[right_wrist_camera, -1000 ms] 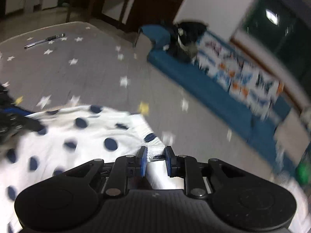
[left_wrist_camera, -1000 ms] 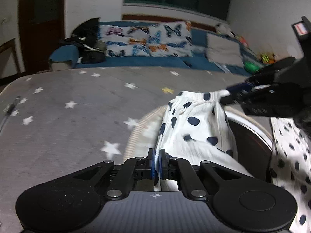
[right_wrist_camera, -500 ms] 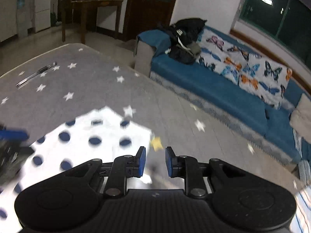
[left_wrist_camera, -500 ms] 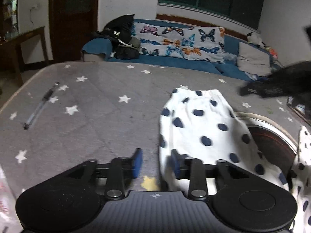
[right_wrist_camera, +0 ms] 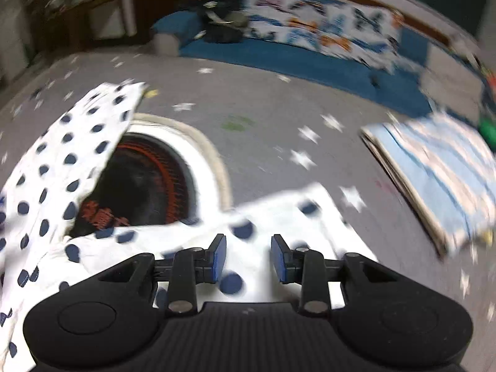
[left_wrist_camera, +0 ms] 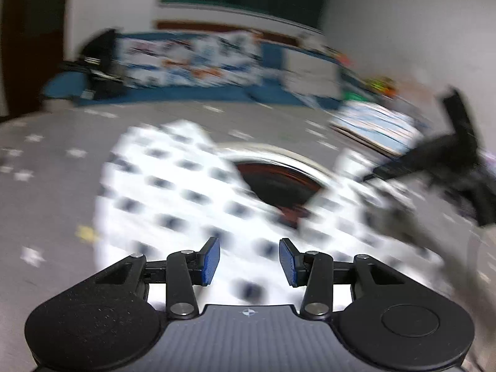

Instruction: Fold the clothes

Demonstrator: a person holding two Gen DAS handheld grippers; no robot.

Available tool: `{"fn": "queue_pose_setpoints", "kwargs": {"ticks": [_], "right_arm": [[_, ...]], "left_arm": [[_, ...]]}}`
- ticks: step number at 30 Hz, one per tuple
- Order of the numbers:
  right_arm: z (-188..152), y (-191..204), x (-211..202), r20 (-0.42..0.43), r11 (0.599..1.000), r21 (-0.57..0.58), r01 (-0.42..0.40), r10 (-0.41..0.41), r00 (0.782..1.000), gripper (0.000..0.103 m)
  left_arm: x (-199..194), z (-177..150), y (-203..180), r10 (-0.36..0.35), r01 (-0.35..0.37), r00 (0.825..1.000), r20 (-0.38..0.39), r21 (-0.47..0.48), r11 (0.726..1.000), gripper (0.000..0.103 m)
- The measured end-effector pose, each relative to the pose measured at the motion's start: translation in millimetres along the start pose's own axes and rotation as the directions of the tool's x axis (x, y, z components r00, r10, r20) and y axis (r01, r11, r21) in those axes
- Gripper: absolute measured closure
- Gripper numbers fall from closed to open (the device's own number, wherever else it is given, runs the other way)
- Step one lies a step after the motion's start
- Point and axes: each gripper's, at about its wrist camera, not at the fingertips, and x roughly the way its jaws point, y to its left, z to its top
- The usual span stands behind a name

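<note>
From my left wrist camera, heavily blurred, my left gripper (left_wrist_camera: 249,260) hangs with its blue pads spread wide and nothing between them, over the white polka-dot garment (left_wrist_camera: 173,192) lying on the grey star-patterned table (left_wrist_camera: 49,192). The garment partly covers a round dark burner with a pale rim (left_wrist_camera: 279,179). My right gripper (left_wrist_camera: 446,167) shows at right.

From my right wrist camera, my right gripper (right_wrist_camera: 248,259) is also wide apart and empty above the garment's (right_wrist_camera: 62,155) nearer part. A blue-striped folded cloth (right_wrist_camera: 443,170) lies well apart at right.
</note>
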Motion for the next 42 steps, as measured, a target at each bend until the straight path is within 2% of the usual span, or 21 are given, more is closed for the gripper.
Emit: {"fn": "queue_pose_setpoints", "kwargs": {"ticks": [3,5,8,10,15,18,22,25,29,32,38,42], "right_arm": [[-9.6,-21.9,2.2,0.004,0.997,0.081,0.007,-0.008,1.000,0.071],[-10.6,-30.2,7.0,0.008,0.994,0.106,0.015,-0.016,1.000,0.071],[-7.8,-36.8,17.0,0.013,0.992,0.126,0.024,-0.026,1.000,0.071],[-4.5,-38.5,23.1,0.014,0.992,0.126,0.027,-0.029,0.999,0.069],[14.4,-35.4,40.8,0.051,0.995,0.098,0.038,-0.043,0.998,0.066],[25.5,-38.8,50.9,0.072,0.995,0.086,0.044,-0.050,0.996,0.058],[37.2,-45.6,61.0,0.088,0.995,0.090,0.030,-0.038,0.995,0.053],[38.6,-45.6,56.0,0.086,0.995,0.091,0.032,-0.040,0.995,0.052],[29.2,-38.8,34.2,0.092,0.998,0.064,0.019,-0.024,0.995,0.052],[16.4,-27.3,13.3,0.088,1.000,0.019,-0.013,0.012,0.996,0.051],[-19.8,5.2,-19.3,0.073,0.993,-0.057,-0.098,0.103,0.992,0.049],[-48.8,30.2,-37.4,0.069,0.984,-0.094,-0.149,0.156,0.985,0.048]], "left_arm": [[9.6,-13.3,-37.2,-0.115,0.119,0.991,-0.069,0.045,0.992,0.057],[15.9,-21.7,-60.4,-0.184,0.193,0.976,-0.115,0.077,0.978,0.057],[22.6,-34.7,-84.5,-0.249,0.272,0.953,-0.172,0.124,0.954,0.057],[27.0,-42.2,-92.6,-0.292,0.321,0.934,-0.205,0.123,0.939,0.058],[27.0,-54.2,-102.1,-0.349,0.387,0.909,-0.229,0.153,0.909,0.059],[26.9,-57.1,-102.7,-0.386,0.427,0.890,-0.242,0.145,0.893,0.058],[23.1,-60.6,-102.6,-0.398,0.434,0.888,-0.232,0.132,0.891,0.058],[19.5,-64.2,-104.8,-0.396,0.430,0.890,-0.225,0.127,0.894,0.057],[7.1,-66.9,-98.9,-0.386,0.411,0.902,-0.193,0.112,0.905,0.057],[-7.5,-69.1,-89.8,-0.354,0.369,0.923,-0.148,0.088,0.925,0.057],[-33.0,-71.8,-54.5,-0.188,0.189,0.980,-0.056,0.004,0.982,0.057],[-40.7,-69.8,-24.1,-0.045,0.045,0.999,-0.011,-0.075,0.996,0.057]]}}
